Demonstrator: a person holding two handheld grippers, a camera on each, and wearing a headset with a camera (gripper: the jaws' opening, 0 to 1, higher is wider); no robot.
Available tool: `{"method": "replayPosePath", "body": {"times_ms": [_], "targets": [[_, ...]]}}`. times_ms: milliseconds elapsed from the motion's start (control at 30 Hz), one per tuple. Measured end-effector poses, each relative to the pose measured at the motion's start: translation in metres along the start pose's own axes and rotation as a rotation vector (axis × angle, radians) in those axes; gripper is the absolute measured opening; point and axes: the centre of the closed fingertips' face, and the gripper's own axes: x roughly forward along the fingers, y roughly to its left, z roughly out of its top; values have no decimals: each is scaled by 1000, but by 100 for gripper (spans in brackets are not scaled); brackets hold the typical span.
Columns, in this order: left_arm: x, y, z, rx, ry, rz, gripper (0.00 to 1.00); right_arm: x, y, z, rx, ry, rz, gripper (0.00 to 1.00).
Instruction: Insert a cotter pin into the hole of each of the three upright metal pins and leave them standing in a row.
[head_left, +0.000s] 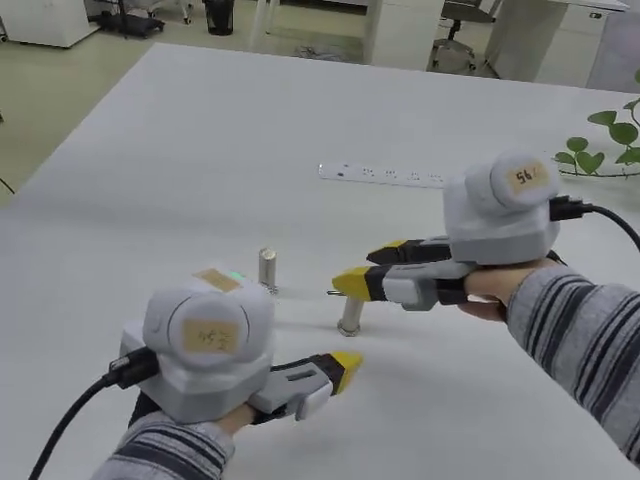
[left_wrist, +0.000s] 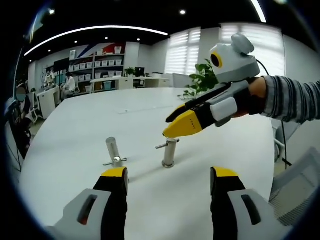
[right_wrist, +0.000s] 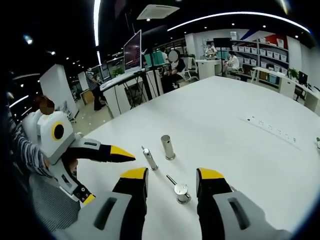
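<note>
1. We're over a white surface (head_left: 200, 150) in an open office, with desks and shelving behind. A power strip (head_left: 380, 173) lies toward the far edge and a plant (head_left: 605, 145) leans in at the right.
2. The right gripper (head_left: 368, 266) reaches in from the right, roughly level, with a striped sleeve (head_left: 580, 320) behind it. Its jaws are apart and nothing is clamped.
3. Its lower yellow tip hangs just above the near pin (head_left: 350, 316), which stands upright on its wider foot.
4. A cotter pin (left_wrist: 161, 146) pokes sideways out of the near pin close to its top, right beside that yellow tip. I cannot tell whether tip and cotter pin touch.
5. In the right gripper view the near pin sits between the parted jaws, seen from above. The middle pin (right_wrist: 149, 159) and far pin (right_wrist: 167, 146) stand beyond it. All three are upright and apart from one another.
6. Something thin shows at the top of the middle pin, too small to make out.
7. The left gripper (left_wrist: 169, 172) sits low on the near side with its jaws spread wide and empty. They point toward the near pin and are clear of it.
8. In the left gripper view a second cotter pin (left_wrist: 115, 161) crosses the pin left of the near one, low on its shaft. I cannot tell which of the other two pins that is.
</note>
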Motion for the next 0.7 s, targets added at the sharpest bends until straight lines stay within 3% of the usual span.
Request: {"method": "replayPosePath", "body": {"times_ms": [267,500,700], "targets": [[-16,12,-4,-29,-12,29,81,27,11,9,7,15,28,32],[-18,21,-3,-24,-46,34,87,56,14,18,9,6,23,29],[-17,23,-7,-33,-18,32,93,77,15,22,-17,10,20,26]]}}
